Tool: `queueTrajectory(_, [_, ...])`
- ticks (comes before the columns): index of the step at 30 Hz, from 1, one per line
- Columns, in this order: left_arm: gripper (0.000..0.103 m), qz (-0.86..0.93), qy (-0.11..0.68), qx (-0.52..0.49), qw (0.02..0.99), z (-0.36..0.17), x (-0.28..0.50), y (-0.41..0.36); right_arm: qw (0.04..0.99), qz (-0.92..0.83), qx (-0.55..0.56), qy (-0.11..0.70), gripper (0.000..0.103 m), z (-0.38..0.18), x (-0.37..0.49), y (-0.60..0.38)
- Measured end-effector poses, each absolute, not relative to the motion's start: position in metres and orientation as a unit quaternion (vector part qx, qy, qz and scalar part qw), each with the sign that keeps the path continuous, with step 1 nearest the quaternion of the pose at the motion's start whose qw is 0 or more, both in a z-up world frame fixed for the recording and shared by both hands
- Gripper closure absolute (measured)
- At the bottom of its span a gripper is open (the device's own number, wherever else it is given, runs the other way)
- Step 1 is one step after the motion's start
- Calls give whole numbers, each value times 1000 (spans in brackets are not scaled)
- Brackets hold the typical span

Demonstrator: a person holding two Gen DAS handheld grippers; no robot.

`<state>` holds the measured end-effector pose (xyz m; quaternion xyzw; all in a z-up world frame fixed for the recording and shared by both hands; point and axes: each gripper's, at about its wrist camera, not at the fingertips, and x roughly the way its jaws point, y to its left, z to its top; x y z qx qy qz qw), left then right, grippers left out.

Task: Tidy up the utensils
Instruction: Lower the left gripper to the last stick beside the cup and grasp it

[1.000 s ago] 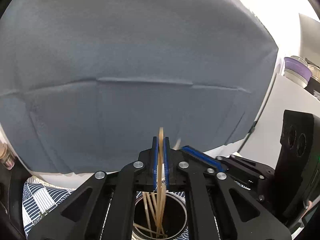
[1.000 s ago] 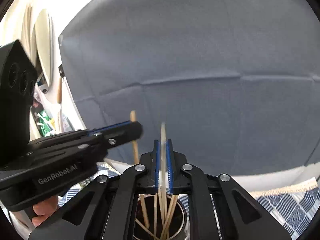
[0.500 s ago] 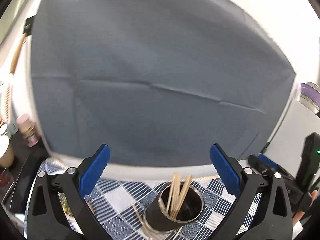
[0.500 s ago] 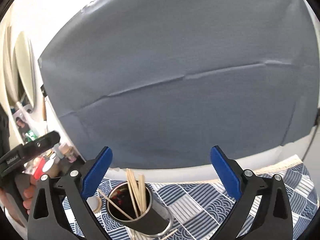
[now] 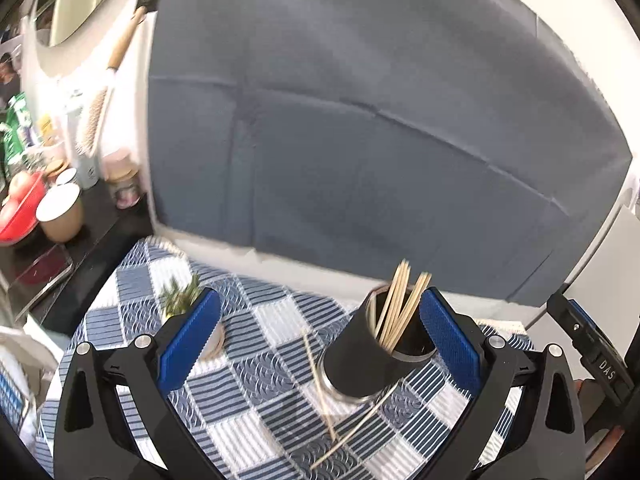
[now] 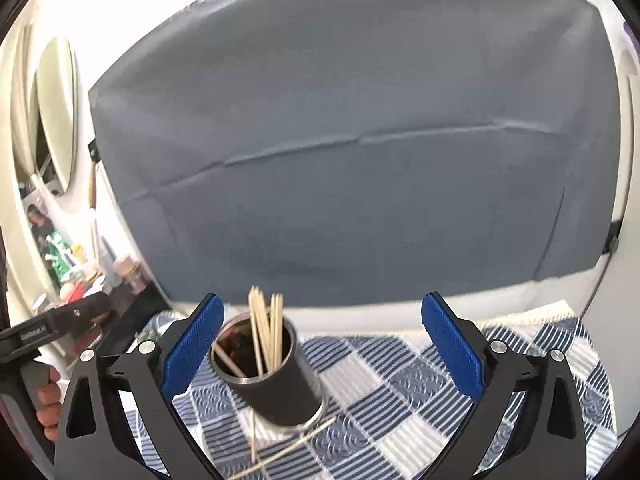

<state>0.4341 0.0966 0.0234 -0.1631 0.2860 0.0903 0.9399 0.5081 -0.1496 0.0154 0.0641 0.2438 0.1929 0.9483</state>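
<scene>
A black metal cup (image 5: pixel 372 356) (image 6: pixel 272 376) stands on a blue and white checked cloth (image 5: pixel 256 364) (image 6: pixel 400 384). Several thin wooden sticks (image 5: pixel 400 304) (image 6: pixel 266 332) stand upright in it. Loose sticks (image 5: pixel 320 376) (image 6: pixel 288 448) lie on the cloth at its foot. My left gripper (image 5: pixel 316 336) is open, with the cup just inside its right blue pad (image 5: pixel 448 340). My right gripper (image 6: pixel 320 344) is open too, the cup next to its left blue pad (image 6: pixel 192 344). Neither gripper's pads press on anything.
A large grey fabric panel (image 5: pixel 360 120) (image 6: pixel 352 140) rises behind the cloth. A paper cup (image 5: pixel 60 212), a red bowl (image 5: pixel 20 208), jars and bottles crowd a dark shelf at left. A small green plant (image 5: pixel 180 296) stands behind the left pad. A hand (image 6: pixel 48 400) holds the other gripper at left.
A second ago each gripper was shut on a stick held over the cup. Both have opened wide, the sticks now stand in the cup, and both grippers have drawn back from it.
</scene>
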Motion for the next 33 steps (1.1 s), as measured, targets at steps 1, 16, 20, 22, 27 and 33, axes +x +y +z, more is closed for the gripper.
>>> queueTrajectory(1, [6,92,290,-165,938,18,430,97,947,195,62,250,8,11,505,-151])
queueTrajectory(16, [6,26,381,-157,911,-64,453,109,905,171,64,384,8,-60,505,-127])
queueTrajectory(20, [6,-3,414,-115,903,-91,473,106,885,126,97,438,8,-98,515,-122])
queueTrajectory(22, [6,-24,435,-98,895,-104,481,103,870,91,117,470,8,-117,521,-120])
queueTrajectory(27, [6,-47,460,-42,886,-136,496,90,831,59,139,535,8,-155,530,-110])
queueTrajectory(33, [6,-68,490,9,869,-162,518,82,809,31,102,578,8,-186,545,-93])
